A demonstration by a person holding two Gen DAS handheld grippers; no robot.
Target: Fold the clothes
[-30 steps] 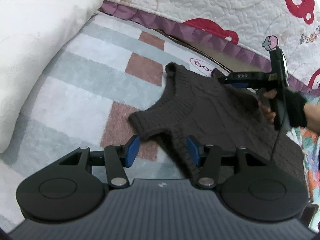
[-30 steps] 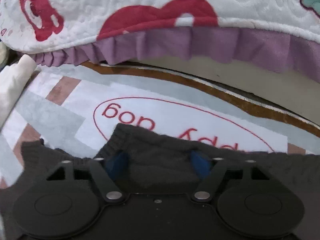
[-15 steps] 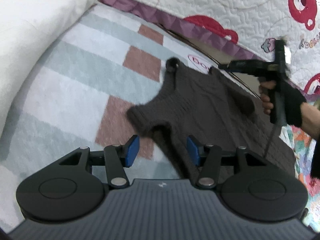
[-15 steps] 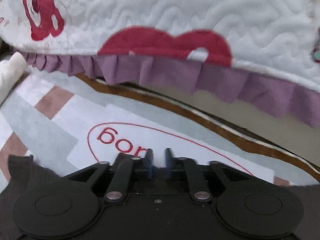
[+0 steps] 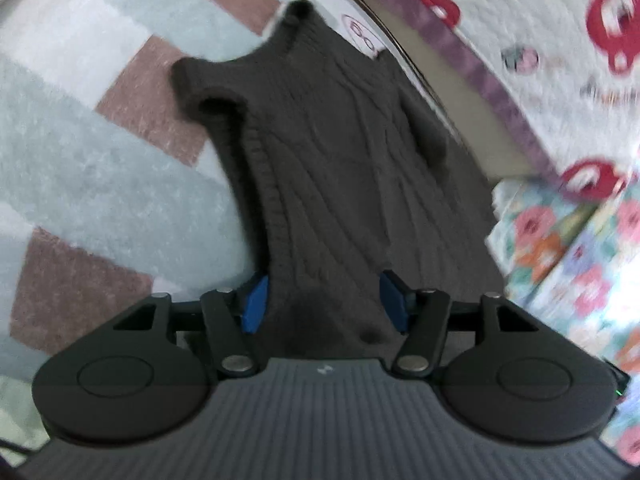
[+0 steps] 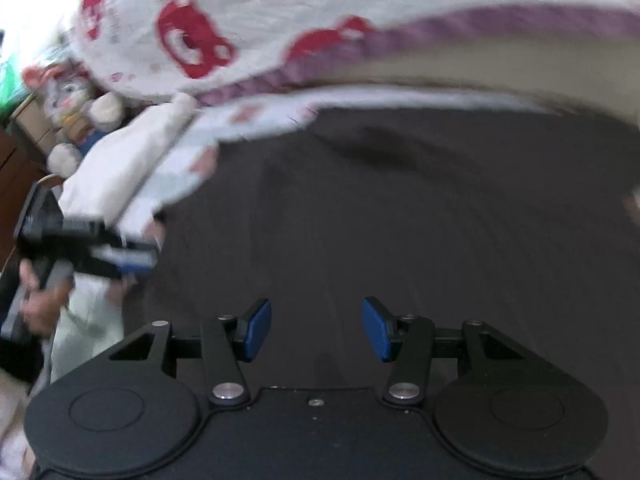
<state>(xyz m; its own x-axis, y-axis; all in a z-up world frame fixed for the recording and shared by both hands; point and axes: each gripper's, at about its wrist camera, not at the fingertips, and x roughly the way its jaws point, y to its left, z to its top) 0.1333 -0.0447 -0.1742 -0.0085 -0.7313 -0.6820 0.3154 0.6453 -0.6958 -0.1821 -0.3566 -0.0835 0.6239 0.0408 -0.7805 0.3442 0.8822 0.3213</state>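
A dark brown knitted sweater [image 5: 340, 152] lies flat on a patchwork rug [image 5: 100, 168], collar at the far end. My left gripper [image 5: 325, 305] is low over its near left edge. Its jaws are opening, and the knit lies between the blue pads without being pinched. In the right wrist view the sweater [image 6: 400, 208] fills the blurred middle. My right gripper [image 6: 316, 328] hovers over it with jaws opening and nothing pinched. The left gripper [image 6: 134, 260], held by a hand [image 6: 40, 304], shows at the sweater's left edge.
A white quilt with red prints and a purple frill [image 5: 560, 40] hangs along the far side of the rug. Floral fabric [image 5: 568, 260] lies to the right of the sweater. A white blanket [image 6: 120, 168] and a plush toy [image 6: 72, 96] are at the far left.
My right gripper left the collar, swung back across the sweater and went from nearly shut to open; it is gone from the left wrist view. My left gripper shifted onto the sweater's edge and rolled.
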